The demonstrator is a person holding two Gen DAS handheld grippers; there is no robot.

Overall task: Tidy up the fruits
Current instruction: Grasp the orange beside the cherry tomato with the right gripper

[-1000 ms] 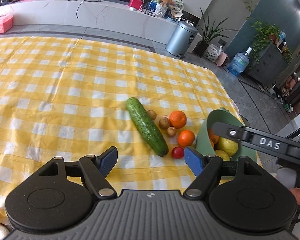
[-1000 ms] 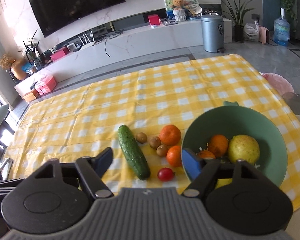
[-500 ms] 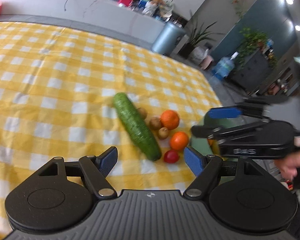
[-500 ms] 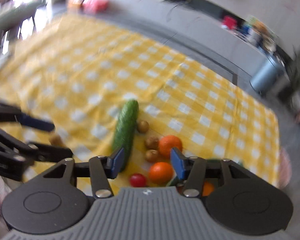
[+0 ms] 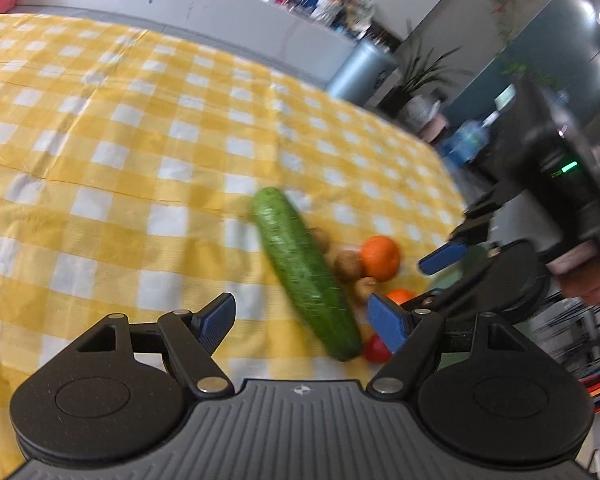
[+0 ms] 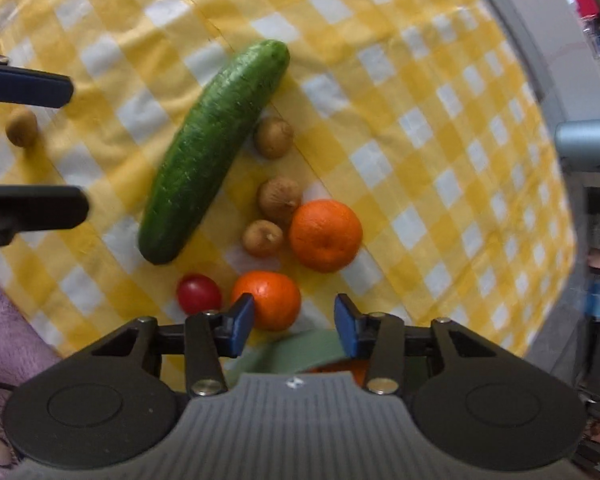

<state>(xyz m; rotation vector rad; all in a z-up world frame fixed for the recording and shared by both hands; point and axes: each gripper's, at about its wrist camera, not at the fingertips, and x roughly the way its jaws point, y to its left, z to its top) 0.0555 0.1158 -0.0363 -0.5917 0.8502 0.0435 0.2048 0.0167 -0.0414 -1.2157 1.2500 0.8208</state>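
A green cucumber lies on the yellow checked tablecloth. Beside it are three small brown fruits, two oranges, and a red cherry tomato. Another brown fruit lies apart at the left. My right gripper is open just above the nearer orange, over the rim of the green bowl. My left gripper is open and empty, near the cucumber. In the left wrist view the right gripper hangs above the fruits.
The table edge runs close behind the fruits on the right side. A grey bin and a white counter stand beyond the table. A purple cloth lies at the near left edge.
My right gripper has swung over the fruits and now looks down on them, its jaws narrower. My left gripper has moved closer to the cucumber.
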